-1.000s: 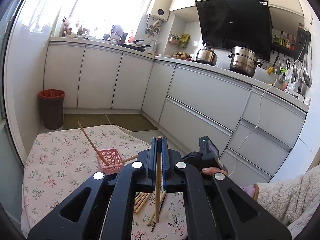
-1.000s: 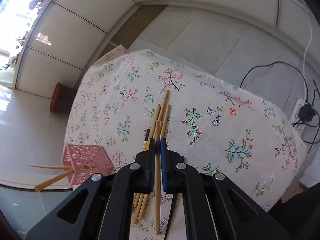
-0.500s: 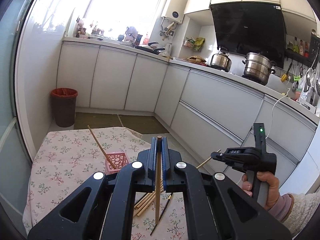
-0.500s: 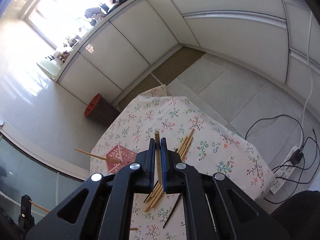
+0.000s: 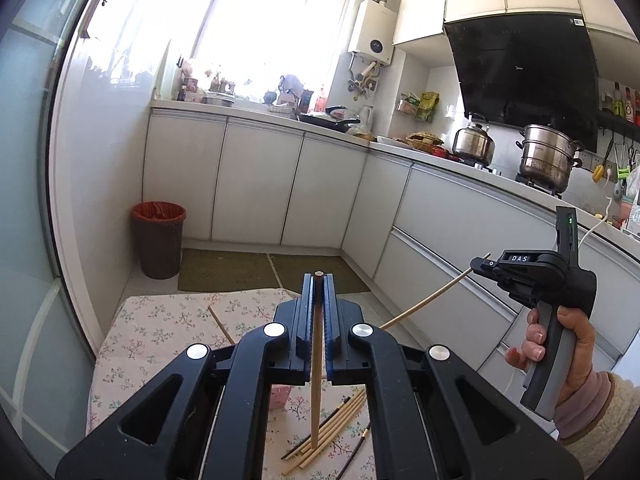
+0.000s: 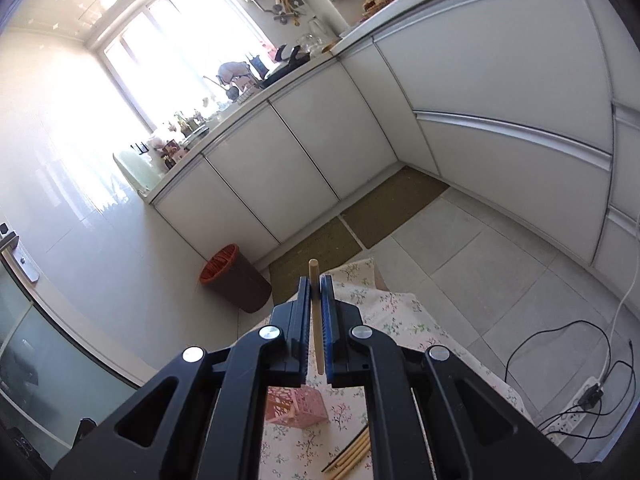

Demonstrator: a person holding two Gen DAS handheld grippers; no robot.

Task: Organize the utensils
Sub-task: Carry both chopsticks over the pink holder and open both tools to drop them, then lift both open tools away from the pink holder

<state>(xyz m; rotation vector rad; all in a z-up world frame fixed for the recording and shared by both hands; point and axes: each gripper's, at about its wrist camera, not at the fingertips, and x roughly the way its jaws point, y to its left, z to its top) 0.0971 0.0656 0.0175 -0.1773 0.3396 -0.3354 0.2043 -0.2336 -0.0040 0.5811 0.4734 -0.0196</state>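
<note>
Currently the left gripper (image 5: 319, 320) is clamped on a pale wooden chopstick (image 5: 316, 380) hanging over the loose chopstick pile (image 5: 332, 436) on the floral tablecloth (image 5: 160, 340). The right gripper (image 6: 318, 320) pinches another light wooden chopstick (image 6: 318, 332), high above the pink lattice plastic basket (image 6: 298, 406). Both thin sticks could pivot in the pads and miss the small basket, likely tipping it.

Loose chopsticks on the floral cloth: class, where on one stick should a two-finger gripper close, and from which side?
Grip one of the loose chopsticks near its middle, coming from above with the fingers straddling it across its length. They lie flat and close together, so an outer stick looks easiest. Both the left gripper and the right gripper already hold a stick.
</note>
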